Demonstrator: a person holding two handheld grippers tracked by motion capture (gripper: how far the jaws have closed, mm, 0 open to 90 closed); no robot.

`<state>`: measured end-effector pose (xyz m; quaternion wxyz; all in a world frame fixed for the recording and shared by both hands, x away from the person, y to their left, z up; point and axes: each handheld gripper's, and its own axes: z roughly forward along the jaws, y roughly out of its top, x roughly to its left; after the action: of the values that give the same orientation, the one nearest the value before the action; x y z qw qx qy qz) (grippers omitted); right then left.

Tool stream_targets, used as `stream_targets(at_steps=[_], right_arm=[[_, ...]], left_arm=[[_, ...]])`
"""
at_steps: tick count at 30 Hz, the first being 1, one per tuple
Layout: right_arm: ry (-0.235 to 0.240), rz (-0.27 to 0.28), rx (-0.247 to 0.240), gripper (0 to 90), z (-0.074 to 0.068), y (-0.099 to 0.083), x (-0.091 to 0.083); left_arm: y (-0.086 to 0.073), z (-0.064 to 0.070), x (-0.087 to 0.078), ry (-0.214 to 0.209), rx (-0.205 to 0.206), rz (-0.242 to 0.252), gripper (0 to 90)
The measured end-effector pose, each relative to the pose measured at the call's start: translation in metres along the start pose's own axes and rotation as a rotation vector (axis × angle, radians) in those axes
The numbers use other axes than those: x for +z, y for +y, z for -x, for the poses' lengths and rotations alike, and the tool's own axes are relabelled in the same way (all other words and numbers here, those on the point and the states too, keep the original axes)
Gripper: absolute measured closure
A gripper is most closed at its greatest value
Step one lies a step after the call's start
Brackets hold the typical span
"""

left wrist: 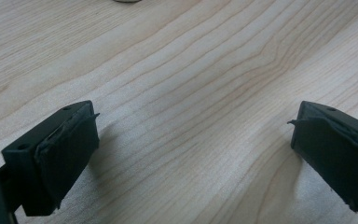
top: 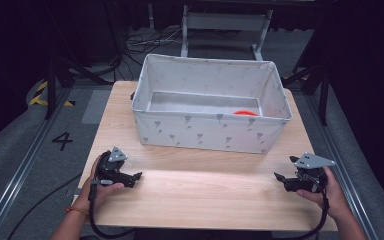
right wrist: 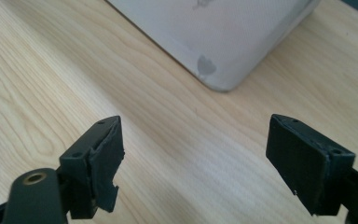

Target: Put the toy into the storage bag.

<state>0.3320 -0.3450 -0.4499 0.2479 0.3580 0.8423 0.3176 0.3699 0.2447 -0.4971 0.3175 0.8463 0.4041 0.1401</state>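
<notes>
A black "4" point(top: 62, 140) marks the floor left of the table point(top: 200, 192); both hand-held grippers, left point(top: 136, 178) and right point(top: 279, 181), rest wide apart, empty, before a grey-patterned white bin point(top: 210, 131) holding something orange point(top: 245, 113).

We see a table point(top: 200, 195) of pale wood or wood-look laminate, with clear grain and a smooth, low-sheen surface that catches a soft glare. The box point(top: 210, 131) looks like light grey fabric, matt, finely woven, with small darker grey printed motifs; its walls are soft and slightly wavy. An orange thing point(top: 245, 113) inside reads as glossy plastic, though we can't be sure. On the left gripper point(left wrist: 193, 140) and right gripper point(right wrist: 193, 149) the jaws are matt black plastic, and the pads point(right wrist: 103, 156) look like rubber or foam with rough, frayed edges. The plate point(top: 314, 160) on top is dull grey metal. The floor point(top: 10, 145) looks like grey carpet.
</notes>
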Motion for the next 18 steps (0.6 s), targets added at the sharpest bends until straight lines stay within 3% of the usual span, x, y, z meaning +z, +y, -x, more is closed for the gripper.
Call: stream_targets(at_steps=[14,18], right_arm=[[-0.002,-0.01,0.077,18.4,0.008,-0.039,-0.004],[0.021,-0.008,0.105,18.5,0.006,-0.055,-0.004]], left_arm=[[0.0,0.0,0.0,0.0,0.0,0.0,1.1],[0.0,0.0,0.0,0.0,0.0,0.0,1.1]])
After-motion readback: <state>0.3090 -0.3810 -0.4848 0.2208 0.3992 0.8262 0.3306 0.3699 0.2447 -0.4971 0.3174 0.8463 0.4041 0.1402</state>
